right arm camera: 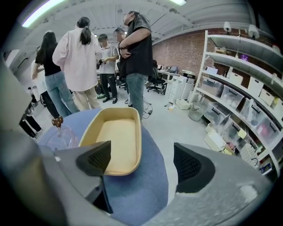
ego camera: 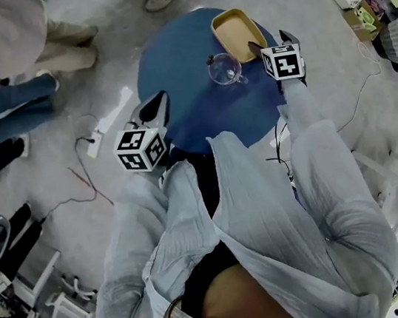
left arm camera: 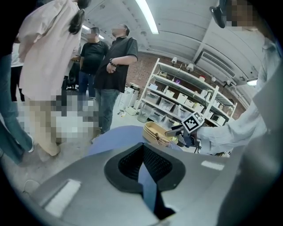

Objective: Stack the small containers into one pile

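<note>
Head view: two grippers are hovering at the blue table's (ego camera: 191,111) rim, with nothing stacked yet.
Left gripper (ego camera: 157,107), jaws together and empty, is hanging at the table's 8 o'clock edge. A clear glass container (ego camera: 224,69) is sitting near the centre, just beside the yellow tray (ego camera: 238,34) at 1 o'clock. Right gripper (ego camera: 270,40), jaws spread wide and empty, is pointing down at 3 o'clock, near the tray. The risk I see is that a pinch on the tray's thin sloped rim slips or tilts it, shoving the glass container over.

A lab or workshop: white shelving (right arm camera: 245,65) with storage bins (right arm camera: 233,96), brick wall (right arm camera: 183,50), cables (ego camera: 90,181) (loose) across the floor (ego camera: 110,26).
</note>
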Motion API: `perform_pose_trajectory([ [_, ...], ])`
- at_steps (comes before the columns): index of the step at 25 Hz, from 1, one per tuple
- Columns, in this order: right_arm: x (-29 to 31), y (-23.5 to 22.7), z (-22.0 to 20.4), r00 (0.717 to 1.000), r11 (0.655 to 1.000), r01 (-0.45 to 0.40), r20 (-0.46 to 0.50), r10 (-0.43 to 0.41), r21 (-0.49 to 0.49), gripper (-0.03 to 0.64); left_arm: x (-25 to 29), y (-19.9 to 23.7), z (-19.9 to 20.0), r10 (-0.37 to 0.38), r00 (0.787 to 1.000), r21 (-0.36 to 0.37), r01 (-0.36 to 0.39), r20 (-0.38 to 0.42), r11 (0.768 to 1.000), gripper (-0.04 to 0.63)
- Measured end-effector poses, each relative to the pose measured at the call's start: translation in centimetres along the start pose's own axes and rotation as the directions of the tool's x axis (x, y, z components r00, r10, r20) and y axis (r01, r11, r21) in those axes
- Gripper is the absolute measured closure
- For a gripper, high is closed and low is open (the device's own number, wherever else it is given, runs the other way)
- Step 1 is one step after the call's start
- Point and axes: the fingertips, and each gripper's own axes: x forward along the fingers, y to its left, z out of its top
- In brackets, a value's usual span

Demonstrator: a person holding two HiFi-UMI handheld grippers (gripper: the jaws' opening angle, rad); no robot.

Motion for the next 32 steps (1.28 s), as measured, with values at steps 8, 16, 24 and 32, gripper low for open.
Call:
perform_pose_trajectory([
  [8,-5.1,1.7,0.8,0.997,0.998,0.004,0.076,-0.009,0.067,0.189,-1.7,0.2,0.3,-0.037,0.999,0.026,0.036,0.039,0.999,0.584],
  [16,-12.2,5.2,2.8,0.975,0.981,-0.023,0.22,-0.02,0.193,0.211,-4.9,0.7,1.1,-0.072,0.993,0.062,0.067,0.09,0.996,0.584],
  [24,-18.7,12.6,4.2,0.933,0.939,-0.131,0.359,0.009,0.319,0.236,-8.5,1.8,0.6,-0.116,0.988,0.107,0.105,0.103,0.989,0.584],
  [32,-22.2,20.1,1.6,0.916,0.918,-0.176,0.4,0.02,0.356,0.259,-10.6,1.7,0.1,-0.206,0.974,0.16,0.189,0.096,0.969,0.584],
])
